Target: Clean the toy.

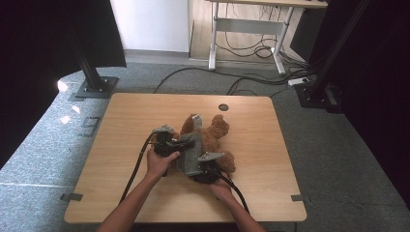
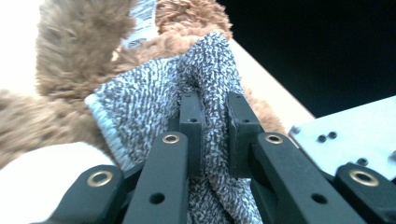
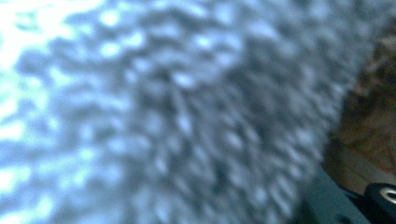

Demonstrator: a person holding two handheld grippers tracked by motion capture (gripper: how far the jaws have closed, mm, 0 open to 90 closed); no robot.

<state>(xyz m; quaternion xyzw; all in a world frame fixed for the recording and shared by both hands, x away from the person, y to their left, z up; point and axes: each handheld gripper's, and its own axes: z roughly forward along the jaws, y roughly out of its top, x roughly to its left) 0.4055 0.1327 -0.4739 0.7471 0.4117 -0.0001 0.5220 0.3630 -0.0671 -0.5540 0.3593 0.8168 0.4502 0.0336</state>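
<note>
The left tongs [image 2: 215, 116] pinch a fold of the grey knitted cloth [image 2: 149, 107], the fabric bunched tight between the two black pads. The right tongs [image 1: 207, 169] sit against the same cloth at its near edge; their camera is pressed into blurred grey knit, so whether they grip it cannot be told. The cloth drapes over a brown plush bear [image 1: 217, 133], which lies near the middle of the wooden bench [image 1: 125, 121], between the two hands.
</note>
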